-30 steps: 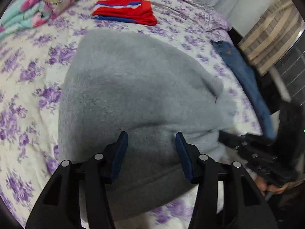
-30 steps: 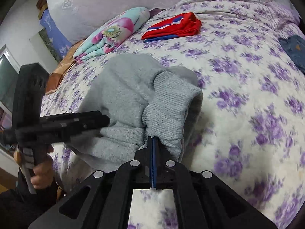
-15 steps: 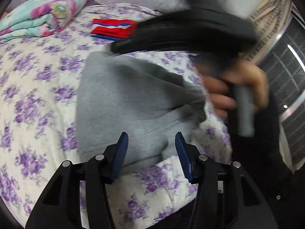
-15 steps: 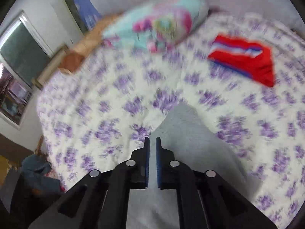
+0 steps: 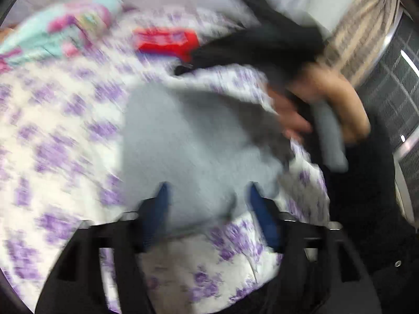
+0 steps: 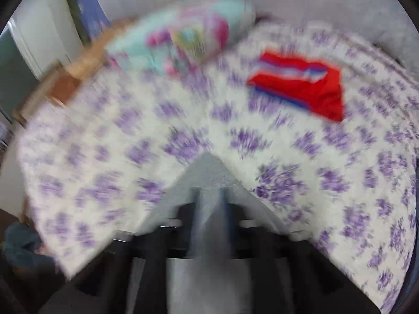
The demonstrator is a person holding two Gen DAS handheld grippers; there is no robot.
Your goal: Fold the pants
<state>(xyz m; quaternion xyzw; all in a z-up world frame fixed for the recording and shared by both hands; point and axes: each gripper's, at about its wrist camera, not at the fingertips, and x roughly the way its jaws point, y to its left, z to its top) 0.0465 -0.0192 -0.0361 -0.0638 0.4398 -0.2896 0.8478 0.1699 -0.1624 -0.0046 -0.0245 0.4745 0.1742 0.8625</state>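
Note:
Both views are motion-blurred. The grey pants (image 5: 188, 144) lie folded on the floral bedsheet (image 5: 52, 136). My left gripper (image 5: 207, 198) is open and empty, its blue-padded fingers either side of the pants' near edge. The right gripper's black body (image 5: 262, 44) and the hand holding it reach over the pants' far right side. In the right wrist view my right gripper (image 6: 210, 206) has its fingers slightly apart over a corner of the grey pants (image 6: 207, 172); blur hides whether they pinch cloth.
Folded red shorts (image 6: 301, 89) and a rolled floral blanket (image 6: 183, 39) lie at the far side of the bed. A striped cushion (image 5: 361, 26) and a metal grille (image 5: 398, 83) stand off the bed's right edge.
The right gripper carried the pants' cuff end across and down, completing a fold, and its fingers have parted slightly. The left gripper drew back toward the near edge. Both cameras are moving fast.

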